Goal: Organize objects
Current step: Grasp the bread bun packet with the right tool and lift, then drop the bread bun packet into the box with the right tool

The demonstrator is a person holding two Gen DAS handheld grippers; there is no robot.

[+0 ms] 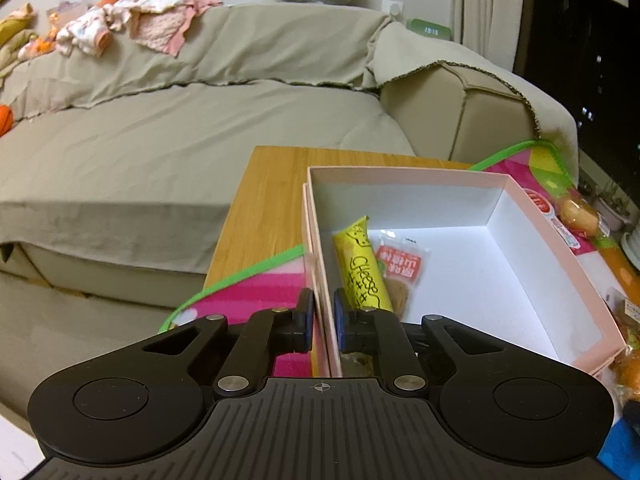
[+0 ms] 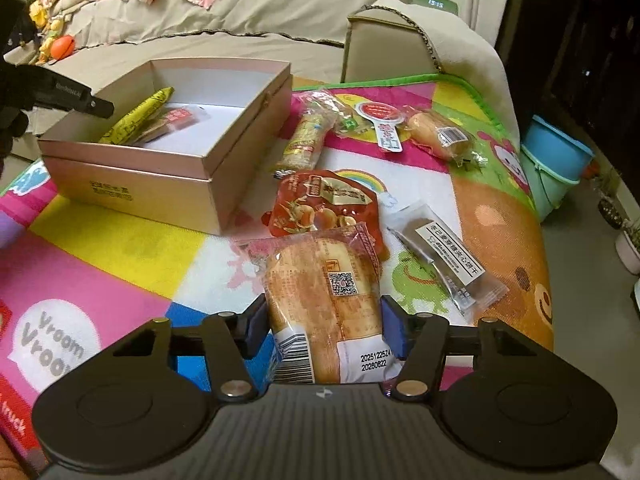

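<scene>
Snack packets lie scattered over a bright play mat (image 2: pixel 120 248) spread on the wooden worktop (image 1: pixel 264 200), beside a pink cardboard box (image 2: pixel 168 184) with white inner walls. Inside the box, against its left wall, sit a yellow cheese stick packet (image 1: pixel 362 268) and, touching it on the right, a small red-labelled packet (image 1: pixel 402 272). The left claw (image 1: pixel 323 320) is pinching the left wall of the box, one blue pad outside and the other inside, the wall squeezed between them. The right claw (image 2: pixel 326 330) is clamped on a wrapped bread roll (image 2: pixel 324 300), its blue pads pressing both sides of the clear wrapper, which shows a square code, a barcode and a printed date; whether the roll rests on the mat or is lifted off it I cannot tell. Just beyond the roll, partly under its far end, lies a red packet printed with fruit (image 2: pixel 324 204). To the right of it is a clear packet with a dark biscuit (image 2: pixel 448 264) and a white label. Farther back lie a long pale roll in clear wrap (image 2: pixel 306 140), a packet with a red round label (image 2: pixel 378 120), and a small wrapped bun (image 2: pixel 440 136) near the mat's green edge. Behind the worktop stands a sofa (image 1: pixel 180 128) under a beige cover, with baby clothes (image 1: pixel 136 20) heaped on its back.
</scene>
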